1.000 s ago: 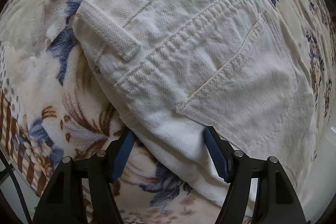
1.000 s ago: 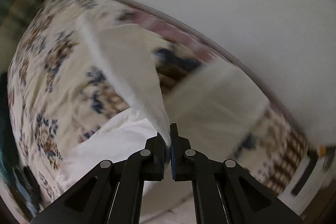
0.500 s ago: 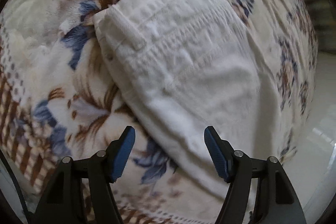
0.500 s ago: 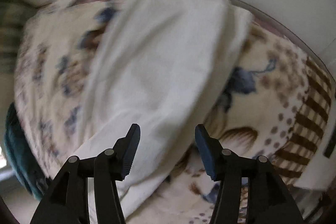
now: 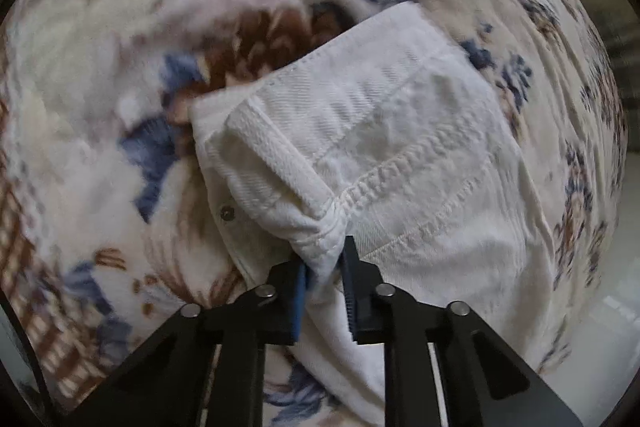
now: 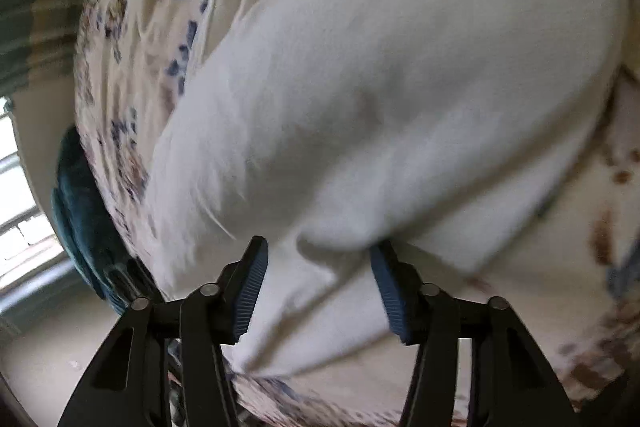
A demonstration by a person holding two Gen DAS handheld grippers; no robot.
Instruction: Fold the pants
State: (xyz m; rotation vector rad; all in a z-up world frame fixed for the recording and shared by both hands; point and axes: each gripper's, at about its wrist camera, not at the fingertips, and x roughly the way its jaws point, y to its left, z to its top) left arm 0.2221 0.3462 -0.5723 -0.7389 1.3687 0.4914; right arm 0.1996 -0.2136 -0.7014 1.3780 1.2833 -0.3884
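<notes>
Pinching a bunched corner of the white pants at the waistband end, the left gripper has its blue pads clenched on the cloth beside a belt loop and a small rivet. The right gripper has just been closing, yet its jaws stand apart around a soft ridge of the same cloth, and the pads do not visibly press it, so I judge it not yet gripping.

The pants lie on a floral blanket, already doubled into a compact stack with a back pocket seam on top; the right wrist view is blurred, so how many layers lie there I cannot tell. By my reading, at least one more fold or a squaring-up remains.

Bare blanket surrounds the stack above and to its left, giving room to carry it over. A dark teal cloth sits at the blanket's edge, where pale floor begins.
</notes>
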